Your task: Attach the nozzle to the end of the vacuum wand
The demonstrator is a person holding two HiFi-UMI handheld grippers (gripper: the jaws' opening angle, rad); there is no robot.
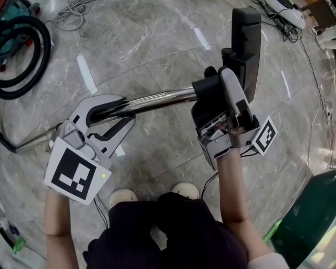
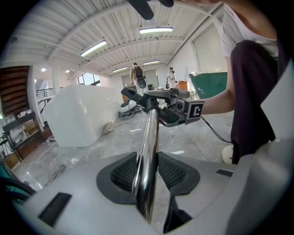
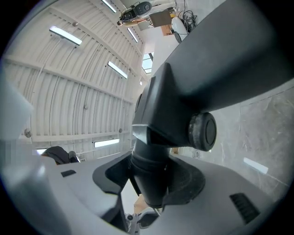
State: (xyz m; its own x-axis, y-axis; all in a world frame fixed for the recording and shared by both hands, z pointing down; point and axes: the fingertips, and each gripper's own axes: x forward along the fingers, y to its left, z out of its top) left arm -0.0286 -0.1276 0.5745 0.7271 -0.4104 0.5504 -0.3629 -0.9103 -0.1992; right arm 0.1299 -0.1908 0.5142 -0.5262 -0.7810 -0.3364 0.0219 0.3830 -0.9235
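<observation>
A chrome vacuum wand (image 1: 152, 101) slants from the floor at lower left up to the middle. My left gripper (image 1: 127, 111) is shut on its shaft. In the left gripper view the tube (image 2: 149, 151) lies squeezed between both ribbed pads (image 2: 124, 172). My right gripper (image 1: 218, 86) is shut on the round neck of the black nozzle (image 1: 245, 47), whose flat head points up and away. The right gripper view shows the neck (image 3: 151, 179) gripped between the pads, with the head (image 3: 216, 64) above. The wand's end meets the neck socket; how deep it sits is hidden.
A coiled black hose (image 1: 26, 52) and a teal vacuum body (image 1: 16, 10) lie at the far left on the marble floor. Loose cables (image 1: 73, 16) lie at the top. A green bin (image 1: 310, 220) stands at lower right. The person's shoes (image 1: 123, 197) are below the wand.
</observation>
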